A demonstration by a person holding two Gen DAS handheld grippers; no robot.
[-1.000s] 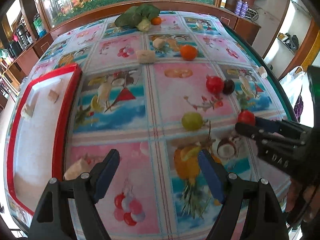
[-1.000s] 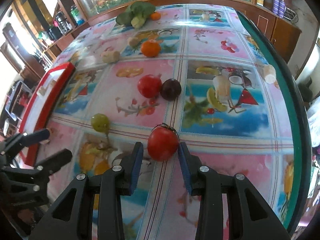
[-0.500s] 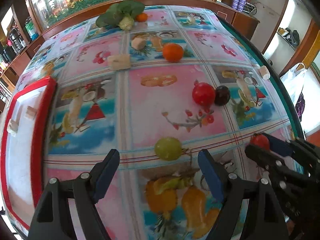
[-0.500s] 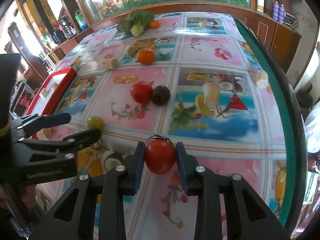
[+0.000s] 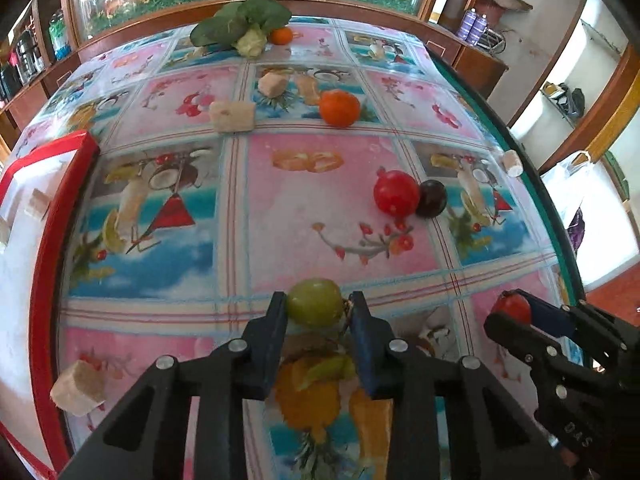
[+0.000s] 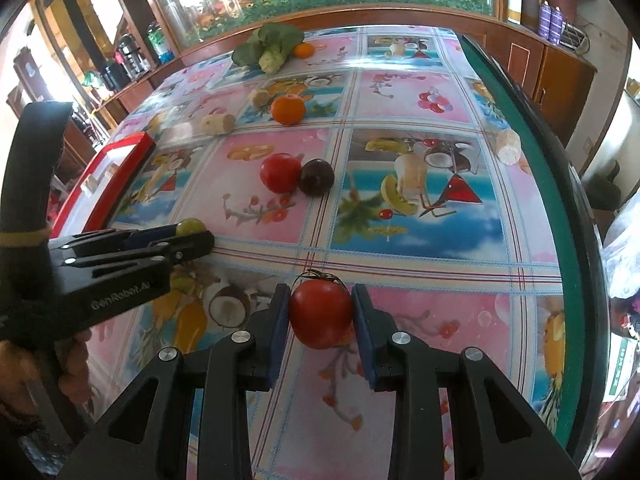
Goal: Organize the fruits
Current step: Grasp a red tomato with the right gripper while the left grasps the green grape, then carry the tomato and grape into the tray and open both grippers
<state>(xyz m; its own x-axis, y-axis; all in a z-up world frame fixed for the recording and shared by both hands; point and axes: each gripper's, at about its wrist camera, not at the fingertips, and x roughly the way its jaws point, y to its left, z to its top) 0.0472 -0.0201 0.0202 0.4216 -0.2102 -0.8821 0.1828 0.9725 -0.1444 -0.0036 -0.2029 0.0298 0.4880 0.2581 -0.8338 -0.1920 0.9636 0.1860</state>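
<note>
My left gripper (image 5: 316, 312) is shut on a green fruit (image 5: 314, 302) near the table's front; it also shows in the right wrist view (image 6: 192, 236) with the green fruit (image 6: 190, 225). My right gripper (image 6: 320, 312) is shut on a red tomato (image 6: 321, 313); in the left wrist view it shows at the right (image 5: 516, 316) with the tomato (image 5: 512, 307). A red pomegranate (image 5: 396, 193) touches a dark plum (image 5: 432, 198) mid-table. An orange (image 5: 339, 108) lies farther back, a second orange (image 5: 281, 35) by the leafy greens (image 5: 240, 24).
A red-rimmed white tray (image 5: 44, 240) stands at the left with small pale pieces in it. Pale food blocks (image 5: 232, 116) lie scattered on the table; one (image 5: 78, 388) rests by the tray's rim. The table's green edge (image 6: 560, 208) runs along the right.
My left gripper moved forward and closed on the green fruit. My right gripper closed on the tomato about half a second ago and still holds it.
</note>
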